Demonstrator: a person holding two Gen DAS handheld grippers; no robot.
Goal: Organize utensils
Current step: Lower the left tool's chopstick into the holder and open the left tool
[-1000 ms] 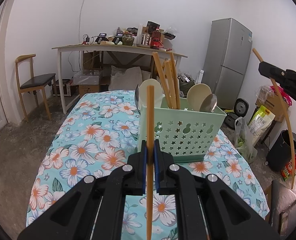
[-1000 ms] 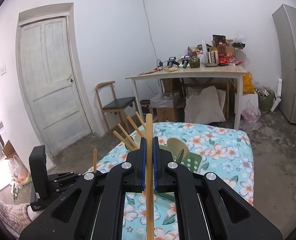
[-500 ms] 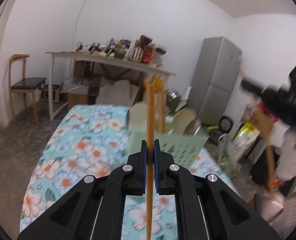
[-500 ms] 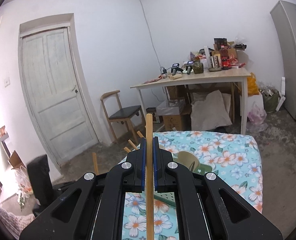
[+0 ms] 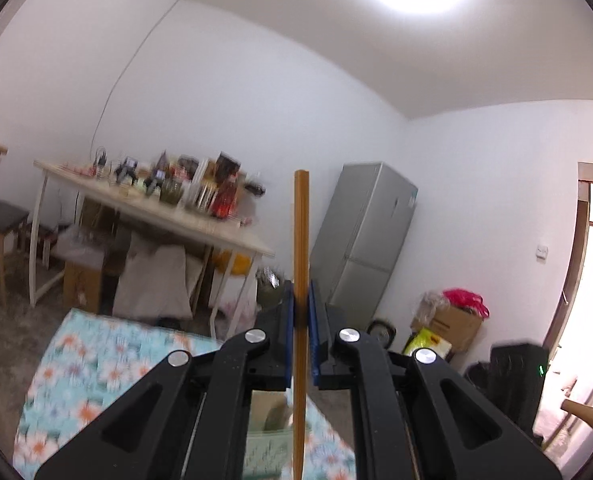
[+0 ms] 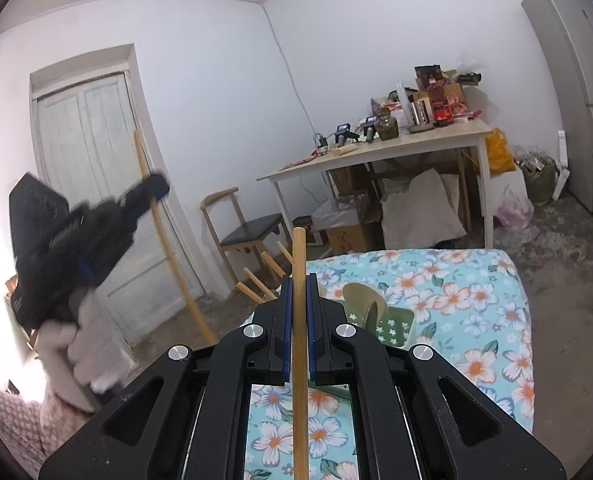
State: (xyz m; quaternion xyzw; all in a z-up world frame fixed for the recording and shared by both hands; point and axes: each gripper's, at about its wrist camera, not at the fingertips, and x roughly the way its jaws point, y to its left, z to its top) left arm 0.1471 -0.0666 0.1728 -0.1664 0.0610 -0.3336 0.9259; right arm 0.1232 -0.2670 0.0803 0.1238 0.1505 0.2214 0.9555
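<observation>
My left gripper (image 5: pixel 301 312) is shut on a wooden chopstick (image 5: pixel 301 224), which stands upright between its blue pads; the view tilts up toward the ceiling. My right gripper (image 6: pixel 298 300) is shut on another wooden chopstick (image 6: pixel 298 252). The green star-pierced utensil holder (image 6: pixel 392 324) stands on the floral table (image 6: pixel 476 300) just past the right gripper, with a pale spoon (image 6: pixel 362 296) and several chopsticks (image 6: pixel 256 284) in it. In the right wrist view the left gripper (image 6: pixel 148 192) is raised at the left, its chopstick (image 6: pixel 168 248) slanting down. The holder shows blurred under the left gripper (image 5: pixel 268 444).
A cluttered wooden desk (image 6: pixel 396 144) stands behind the floral table, with a chair (image 6: pixel 248 232) to its left and a grey fridge (image 5: pixel 360 240) to its right. A white door (image 6: pixel 96 160) is at the left. Bags and boxes (image 5: pixel 448 320) lie on the floor by the fridge.
My left gripper has risen and tilted upward with its chopstick, so the holder dropped below its fingers. My right gripper lifted slightly, still gripping its chopstick.
</observation>
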